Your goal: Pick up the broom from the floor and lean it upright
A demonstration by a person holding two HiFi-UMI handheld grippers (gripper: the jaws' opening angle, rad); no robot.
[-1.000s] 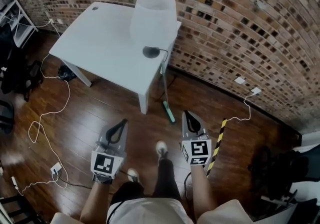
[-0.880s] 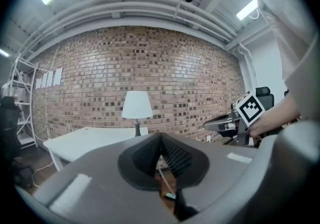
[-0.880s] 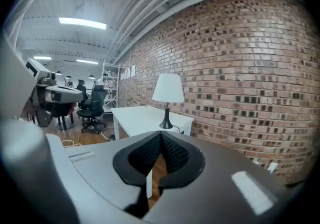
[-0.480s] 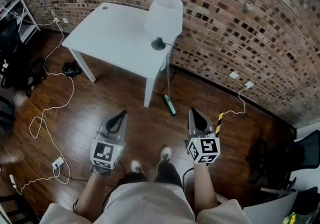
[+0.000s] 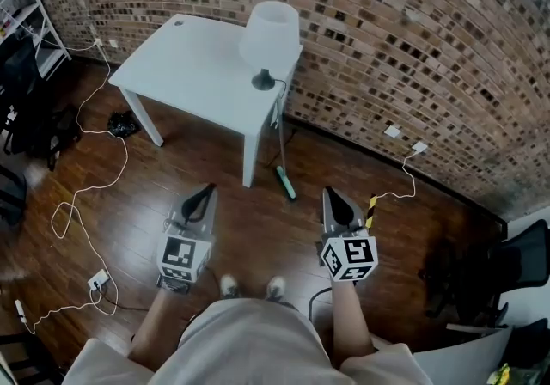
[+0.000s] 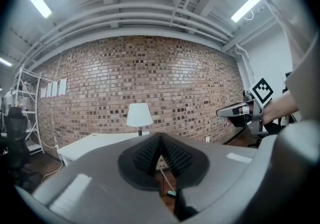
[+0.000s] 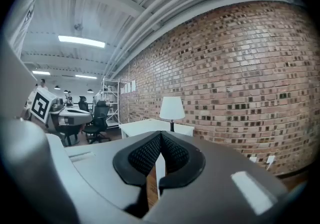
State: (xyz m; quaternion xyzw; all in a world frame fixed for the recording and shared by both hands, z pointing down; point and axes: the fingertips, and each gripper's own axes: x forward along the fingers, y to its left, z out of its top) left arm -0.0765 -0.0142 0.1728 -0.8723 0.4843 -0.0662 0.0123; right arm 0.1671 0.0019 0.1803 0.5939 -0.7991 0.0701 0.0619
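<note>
Teal head of the broom: a narrow teal-green bar with its end on the dark wood floor.
Handle: thin and pale, rising steeply from the head to the table's near corner, under the lamp. (From above I cannot tell whether the handle touches the tabletop edge.)
Broom's place: between the white table and the brick wall, just beside the table's front leg and well ahead of both grippers. In the left gripper view a sliver of it shows low, past the closed pads.
Left gripper: jaws pressed together with nothing between them, held above the floor and pointing toward the table.
Right gripper: jaws also pressed together and empty, level with the left one and aimed toward the wall.
Table edge: the corner with the lamp juts closest to the broom, and the leg stands just left of the head.
Open floor: bare boards lie between the person's shoes and the broom.
Left side: a white cable loops across the floor, apart from the broom.
Right side: a yellow-and-black striped bar lies near the right gripper, and a black chair stands farther out.
</note>
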